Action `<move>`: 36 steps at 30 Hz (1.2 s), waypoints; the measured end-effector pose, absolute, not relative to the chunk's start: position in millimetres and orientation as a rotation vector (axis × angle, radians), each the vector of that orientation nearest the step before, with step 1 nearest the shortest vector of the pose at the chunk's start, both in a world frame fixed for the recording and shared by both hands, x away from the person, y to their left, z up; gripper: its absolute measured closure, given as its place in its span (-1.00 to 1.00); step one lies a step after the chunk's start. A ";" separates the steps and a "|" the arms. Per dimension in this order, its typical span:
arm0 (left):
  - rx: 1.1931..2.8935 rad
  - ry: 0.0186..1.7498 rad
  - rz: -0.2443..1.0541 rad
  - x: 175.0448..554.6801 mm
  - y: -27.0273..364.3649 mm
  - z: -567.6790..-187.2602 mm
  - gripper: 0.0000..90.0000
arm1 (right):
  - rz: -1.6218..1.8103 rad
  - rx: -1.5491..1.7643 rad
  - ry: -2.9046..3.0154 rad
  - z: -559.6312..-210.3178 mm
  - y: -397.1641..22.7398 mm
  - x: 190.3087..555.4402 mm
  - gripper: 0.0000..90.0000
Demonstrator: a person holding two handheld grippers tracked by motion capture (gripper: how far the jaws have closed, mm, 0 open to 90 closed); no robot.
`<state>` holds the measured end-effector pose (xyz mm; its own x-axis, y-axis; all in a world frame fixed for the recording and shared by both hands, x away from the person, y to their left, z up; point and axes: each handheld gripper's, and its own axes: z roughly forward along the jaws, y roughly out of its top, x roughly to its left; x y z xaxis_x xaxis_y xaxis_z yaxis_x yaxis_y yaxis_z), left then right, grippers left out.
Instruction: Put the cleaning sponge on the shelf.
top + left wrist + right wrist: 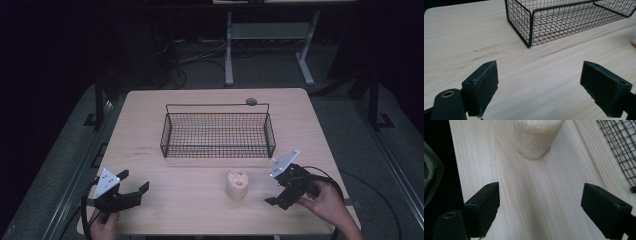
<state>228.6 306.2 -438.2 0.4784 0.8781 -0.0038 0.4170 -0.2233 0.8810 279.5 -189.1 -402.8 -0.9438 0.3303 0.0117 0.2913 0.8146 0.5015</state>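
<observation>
At the table's near left corner, the left gripper (pixel 134 182) hovers with its 2 jaws spread wide, holding nothing. Its own view adds faint dark scuffs on the pale wooden table (pixel 474 37) and the near corner of the black wire mesh basket (pixel 564 22), whose far end is cut off. From above, the basket sits mid-table with nothing visible inside. The cream, rough-textured cylindrical loofah piece (pixel 237 184) stands upright just before it; its 2 top holes show from above, its top cropped in the right gripper view. The right gripper (pixel 274 188), jaws wide, points at it, near but apart.
</observation>
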 end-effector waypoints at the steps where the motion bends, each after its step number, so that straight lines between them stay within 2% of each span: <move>1: 1.831 1.091 0.647 228.7 306.5 -438.2 -0.69 | 0.788 0.491 2.921 -402.0 -187.7 280.2 -0.67; 36: 1.825 1.087 0.646 227.6 306.1 -437.3 -0.69 | 0.756 0.346 2.967 -376.4 -145.3 296.3 -0.67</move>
<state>227.6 306.1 -437.3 0.4794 0.8776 -0.0061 0.4139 -0.2200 0.8833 296.3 -145.3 -376.4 -0.9729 0.2310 -0.0025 0.2016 0.8544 0.4790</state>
